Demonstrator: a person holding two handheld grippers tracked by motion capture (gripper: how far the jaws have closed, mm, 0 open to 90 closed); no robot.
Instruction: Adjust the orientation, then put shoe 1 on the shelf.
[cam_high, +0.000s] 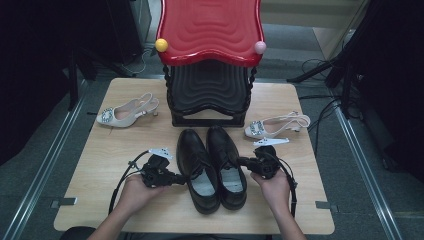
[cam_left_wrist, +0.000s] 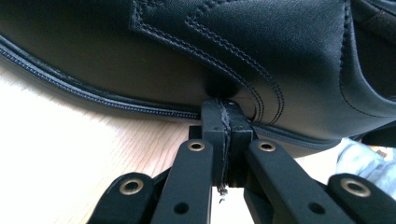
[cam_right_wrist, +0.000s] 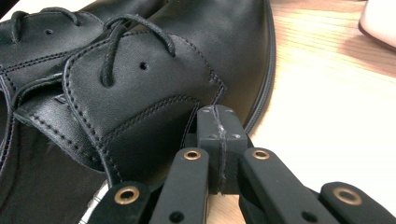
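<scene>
Left tongs (cam_left_wrist: 223, 128), closed, apparently touch the black shoe (cam_left_wrist: 196, 51).

Plain black shoes (cam_high: 212, 167), red stool (cam_high: 210, 27)

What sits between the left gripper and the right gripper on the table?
In the high view, the pair of black shoes lies side by side between the left gripper and the right gripper, each gripper against an outer side.

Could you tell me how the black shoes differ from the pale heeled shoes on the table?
The black shoes are laced, closed and flat; the pale heels are open-backed slingbacks with sparkly buckles. The black shoes stand side by side, toes toward the red rack; the pale heels lie apart, either side of it. Both pairs rest on the table.
</scene>
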